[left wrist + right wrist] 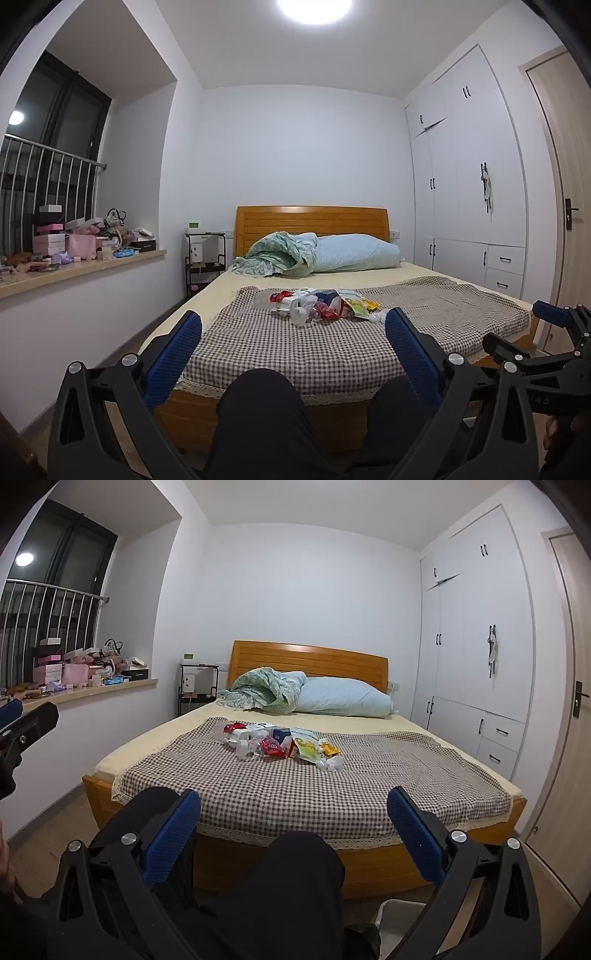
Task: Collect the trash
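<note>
There, on the checked blanket [314, 343] spread over the wooden bed [369, 867], lay a small heap of trash [321, 301]: red wrappers, a blue carton, a yellow-green packet [308, 747] and crumpled white tissues [330, 763]. The left gripper [293, 326] and the right gripper [293, 805] both stood spread wide with nothing between their blue pads, well short of the heap, above the person's dark-trousered knees [258, 406]. A folded quilt [280, 256] and pillow [354, 253] rested by the headboard.

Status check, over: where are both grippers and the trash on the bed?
Left gripper open, empty. Right gripper open, empty. Trash pile untouched on checkered blanket. Knees between grippers and bed.
</note>
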A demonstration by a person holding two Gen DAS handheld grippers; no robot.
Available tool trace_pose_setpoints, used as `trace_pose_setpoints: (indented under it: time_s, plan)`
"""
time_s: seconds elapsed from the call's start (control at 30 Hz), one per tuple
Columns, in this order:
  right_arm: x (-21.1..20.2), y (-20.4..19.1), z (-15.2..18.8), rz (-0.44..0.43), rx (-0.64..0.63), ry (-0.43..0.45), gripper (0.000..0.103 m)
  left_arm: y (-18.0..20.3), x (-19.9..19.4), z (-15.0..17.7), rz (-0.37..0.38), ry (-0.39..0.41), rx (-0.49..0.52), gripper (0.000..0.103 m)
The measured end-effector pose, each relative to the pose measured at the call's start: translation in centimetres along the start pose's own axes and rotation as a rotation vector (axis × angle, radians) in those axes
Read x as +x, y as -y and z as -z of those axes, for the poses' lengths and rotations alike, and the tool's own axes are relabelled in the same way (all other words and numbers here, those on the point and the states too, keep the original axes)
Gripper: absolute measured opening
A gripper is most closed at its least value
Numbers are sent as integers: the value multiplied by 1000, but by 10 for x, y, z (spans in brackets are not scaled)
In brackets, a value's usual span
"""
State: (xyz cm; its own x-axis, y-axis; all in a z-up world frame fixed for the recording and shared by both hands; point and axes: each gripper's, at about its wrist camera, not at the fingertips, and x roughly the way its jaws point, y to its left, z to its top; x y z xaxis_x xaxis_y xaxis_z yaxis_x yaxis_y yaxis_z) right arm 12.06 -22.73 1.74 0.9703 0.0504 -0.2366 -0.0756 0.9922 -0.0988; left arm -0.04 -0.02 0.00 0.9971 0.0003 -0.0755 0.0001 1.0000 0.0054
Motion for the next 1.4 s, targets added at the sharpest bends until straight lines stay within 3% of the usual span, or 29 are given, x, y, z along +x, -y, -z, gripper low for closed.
trace_pose_setpoints:
  time_s: [1.4]
  plan:
    - [4,-1,0,2,1,-43,97,1,-1,4,-6,0,19,96]
